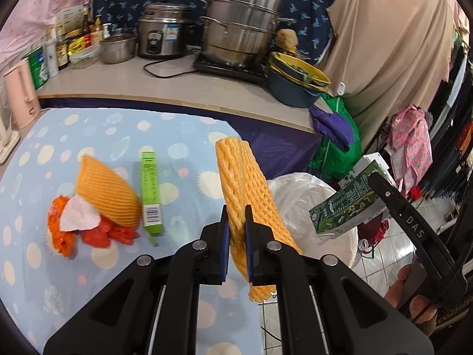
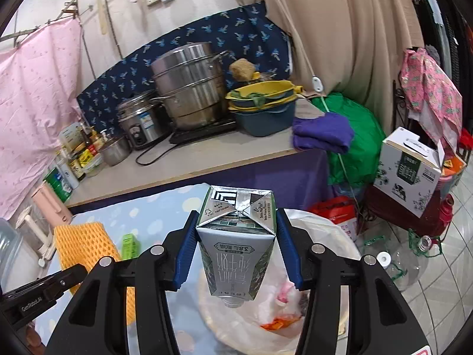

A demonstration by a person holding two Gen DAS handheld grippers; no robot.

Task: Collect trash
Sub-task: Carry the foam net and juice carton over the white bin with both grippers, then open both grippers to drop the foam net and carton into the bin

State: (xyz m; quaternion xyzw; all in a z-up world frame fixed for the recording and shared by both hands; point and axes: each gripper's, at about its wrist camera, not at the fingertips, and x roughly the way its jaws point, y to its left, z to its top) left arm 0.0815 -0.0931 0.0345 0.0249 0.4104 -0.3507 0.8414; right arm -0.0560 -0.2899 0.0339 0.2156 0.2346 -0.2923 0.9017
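My left gripper (image 1: 236, 210) is shut on a yellow foam fruit net (image 1: 248, 183), which stands on edge above the table's right rim. My right gripper (image 2: 235, 216) is shut on a green and white milk carton (image 2: 236, 248), held over the white-lined trash bin (image 2: 322, 236). The carton (image 1: 348, 204) and bin (image 1: 298, 195) also show at the right of the left wrist view. On the spotted blue tablecloth (image 1: 44, 153) lie an orange foam net (image 1: 109, 195), a green box (image 1: 150, 186), a white tissue (image 1: 78, 214) and crumpled red-orange plastic (image 1: 100, 233).
A counter (image 1: 183, 88) behind the table carries a steel steamer pot (image 1: 239, 26), a rice cooker (image 1: 162, 32), bottles and stacked bowls (image 1: 295, 80). A green bag (image 2: 351, 136), a printed box (image 2: 408, 171) and empty plastic bottles (image 2: 399, 263) crowd the tiled floor to the right.
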